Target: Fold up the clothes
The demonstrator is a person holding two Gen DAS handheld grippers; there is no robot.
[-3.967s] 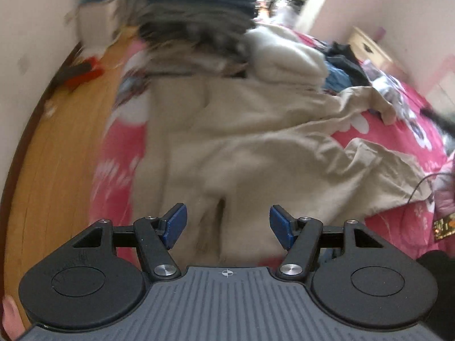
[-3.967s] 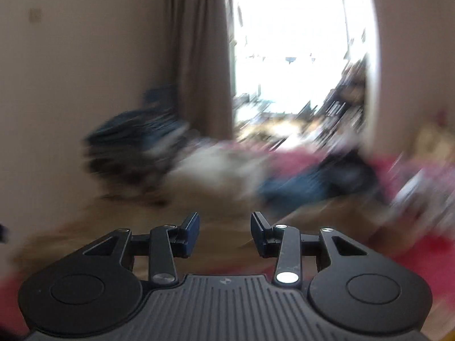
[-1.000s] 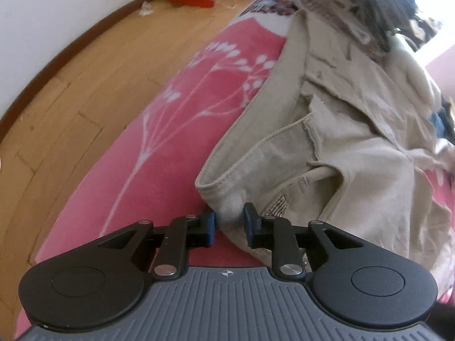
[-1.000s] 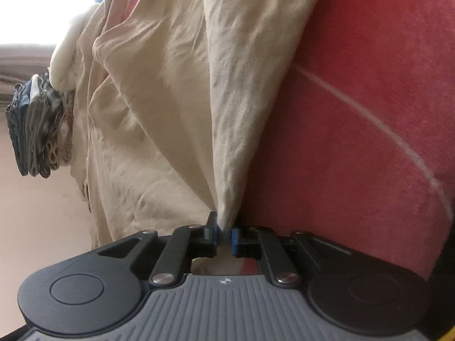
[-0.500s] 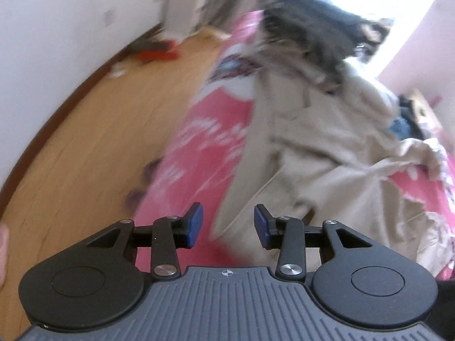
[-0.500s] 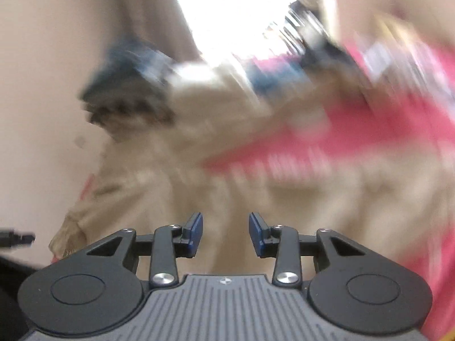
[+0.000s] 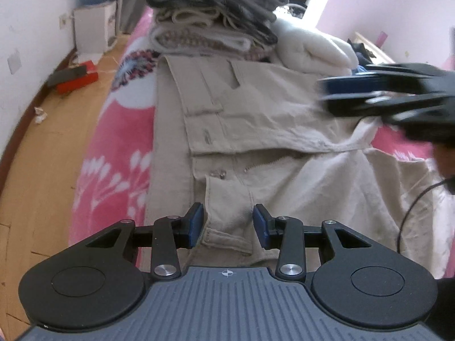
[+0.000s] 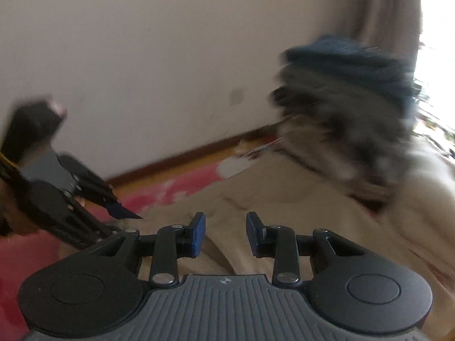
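Left wrist | left gripper (image 7: 229, 224) jaws spread over trousers (image 7: 270, 130) edge | right gripper (image 8: 225, 234) jaws closing, empty

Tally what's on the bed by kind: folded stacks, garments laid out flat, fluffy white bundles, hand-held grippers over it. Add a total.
Folded stacks: 1, the grey and beige stack
Garments laid flat: 1, the beige trousers
Fluffy white bundles: 1, the white bundle
Hand-held grippers: 2, the left hand-held gripper and the right hand-held gripper, neither gripping cloth, right jaws closing
Total: 5
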